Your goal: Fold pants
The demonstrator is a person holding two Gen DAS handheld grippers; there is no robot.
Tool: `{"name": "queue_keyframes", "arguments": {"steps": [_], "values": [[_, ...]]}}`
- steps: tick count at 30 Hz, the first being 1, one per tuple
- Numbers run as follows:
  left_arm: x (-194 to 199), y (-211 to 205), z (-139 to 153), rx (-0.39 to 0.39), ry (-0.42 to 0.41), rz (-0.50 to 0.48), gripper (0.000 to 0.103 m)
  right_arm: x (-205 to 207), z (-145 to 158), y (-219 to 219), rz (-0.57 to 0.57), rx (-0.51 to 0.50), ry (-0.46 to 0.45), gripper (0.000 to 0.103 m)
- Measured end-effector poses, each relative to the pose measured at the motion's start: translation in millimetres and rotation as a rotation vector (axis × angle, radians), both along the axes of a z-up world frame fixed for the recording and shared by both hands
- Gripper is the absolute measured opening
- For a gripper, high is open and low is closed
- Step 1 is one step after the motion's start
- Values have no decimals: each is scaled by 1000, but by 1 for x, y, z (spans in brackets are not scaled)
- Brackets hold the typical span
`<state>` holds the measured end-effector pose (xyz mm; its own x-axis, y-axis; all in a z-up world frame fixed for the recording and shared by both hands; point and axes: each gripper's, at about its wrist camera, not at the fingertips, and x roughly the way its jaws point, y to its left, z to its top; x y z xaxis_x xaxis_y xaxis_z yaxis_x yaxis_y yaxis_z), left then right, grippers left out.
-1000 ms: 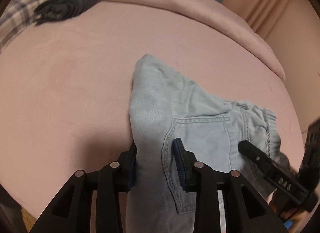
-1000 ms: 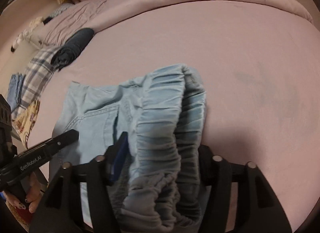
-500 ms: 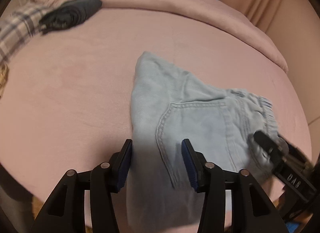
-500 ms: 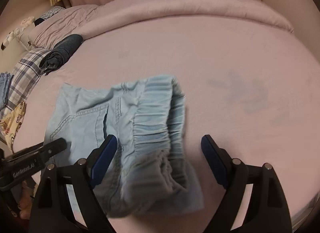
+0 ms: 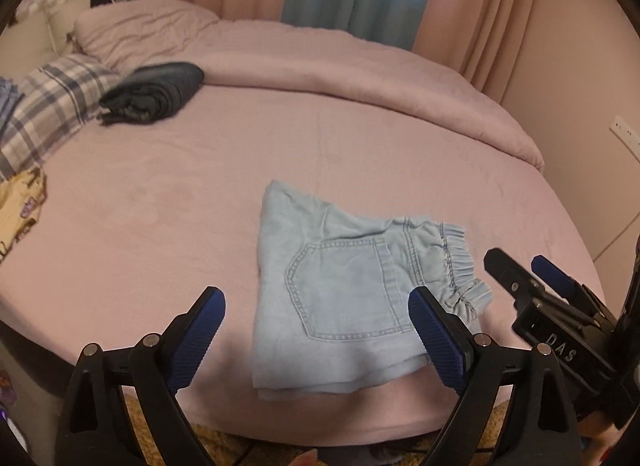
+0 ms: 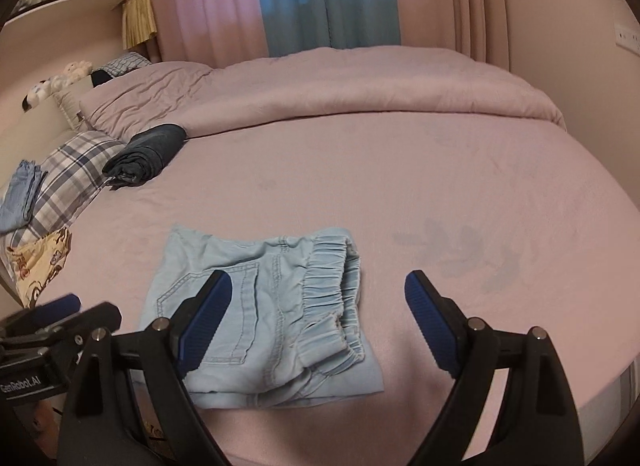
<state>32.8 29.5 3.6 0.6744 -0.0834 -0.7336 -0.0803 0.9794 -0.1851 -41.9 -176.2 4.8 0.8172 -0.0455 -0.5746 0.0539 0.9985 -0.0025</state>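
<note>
Both grippers have let go and lifted: left gripper point(image 5: 316, 342) and right gripper point(image 6: 320, 318) are opening, empty; pants point(image 5: 344, 294) lie folded at lower centre, seemingly finished

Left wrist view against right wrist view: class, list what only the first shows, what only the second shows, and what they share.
Only the left wrist view: the right gripper beside the pants, jaws opening, nothing between them.
Only the right wrist view: soft toys and folded blue jeans on the plaid pillow.
Both: the folded light-blue pants lying free on the pink bed, and a dark rolled garment.
</note>
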Motion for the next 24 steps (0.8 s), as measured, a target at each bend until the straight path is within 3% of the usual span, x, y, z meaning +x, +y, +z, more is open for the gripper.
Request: {"name": "queue_keyframes", "arguments": {"steps": [24], "values": [[-10,-4,-5,-17,26,-14,93,-11,2,26,14,-78,3,89]]}}
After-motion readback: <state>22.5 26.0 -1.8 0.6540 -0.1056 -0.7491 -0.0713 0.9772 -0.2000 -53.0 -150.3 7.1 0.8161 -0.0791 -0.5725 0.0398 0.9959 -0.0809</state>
